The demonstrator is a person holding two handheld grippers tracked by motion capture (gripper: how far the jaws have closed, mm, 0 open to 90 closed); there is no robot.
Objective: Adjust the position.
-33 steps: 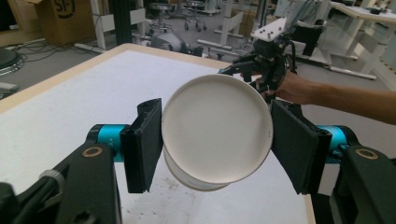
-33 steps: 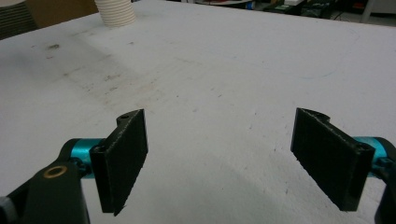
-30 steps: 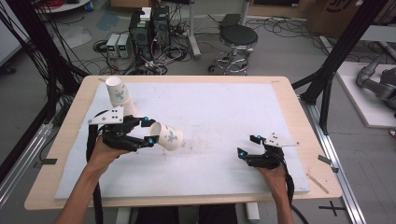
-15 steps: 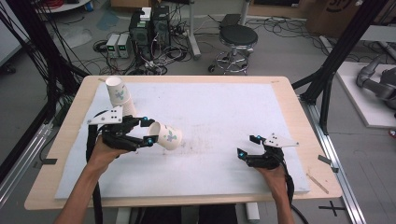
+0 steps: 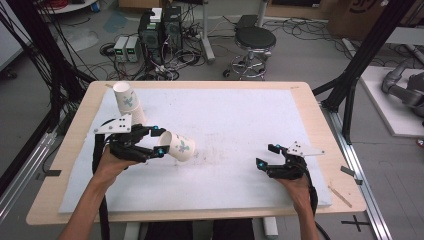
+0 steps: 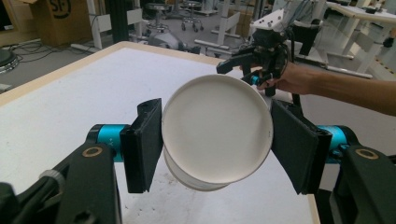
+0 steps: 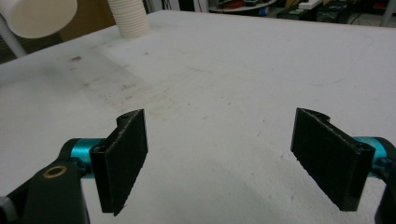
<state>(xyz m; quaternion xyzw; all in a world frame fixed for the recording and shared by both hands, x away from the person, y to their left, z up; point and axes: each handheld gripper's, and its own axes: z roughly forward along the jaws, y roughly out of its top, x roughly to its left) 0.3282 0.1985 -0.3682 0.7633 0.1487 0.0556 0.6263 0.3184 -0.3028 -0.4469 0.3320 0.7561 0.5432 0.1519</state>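
sideways now — paper cup [image 5: 180, 146] pinched by left hand-held gripper [image 5: 159, 141], base toward the right hand.

I see a wooden table [image 5: 320, 127] with a pale rim running round all four sides. A white mat [image 5: 235, 125] covers nearly all of the top; bare wood shows as a border around it. The mat is scuffed, with dark smudges near its middle. At the far left corner of the mat stands a stack of paper cups [image 5: 128, 102], upside down, printed with a green pattern and leaning slightly. On the bare wood at the near right lies a short strip of tape [image 5: 340, 196].
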